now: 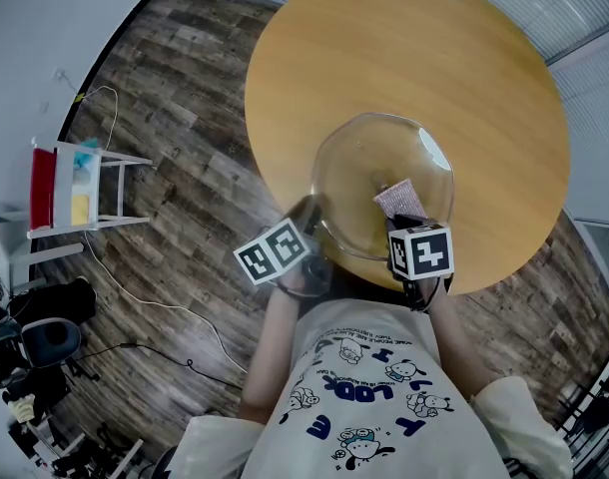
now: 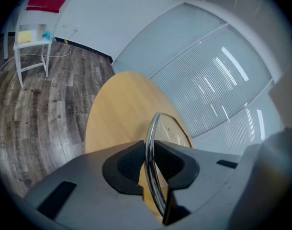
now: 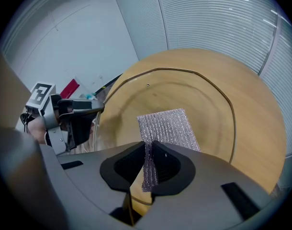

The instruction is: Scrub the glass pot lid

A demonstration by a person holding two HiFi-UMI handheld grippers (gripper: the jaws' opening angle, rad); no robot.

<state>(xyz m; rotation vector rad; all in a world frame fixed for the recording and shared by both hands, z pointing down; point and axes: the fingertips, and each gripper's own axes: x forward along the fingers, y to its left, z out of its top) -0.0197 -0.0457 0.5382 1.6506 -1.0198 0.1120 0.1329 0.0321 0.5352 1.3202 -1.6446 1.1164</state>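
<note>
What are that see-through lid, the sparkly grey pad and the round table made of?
Round tan table: wood or wood-look laminate, matte; can't tell which. Clear domed lid: glass, it seems, since the table shows through; its shiny rim looks like polished metal. Silvery-grey pad: probably woven metallic-thread scrubbing cloth, ribbed and glittering.

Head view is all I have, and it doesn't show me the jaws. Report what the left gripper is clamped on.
Observer: The left gripper has its jaws shut on the metal rim of the glass pot lid, one pad on each face.
Operator: Now give me the right one.
Observer: The right gripper pinches one edge of a silvery mesh scouring cloth; the rest spreads over the lid's glass.
</note>
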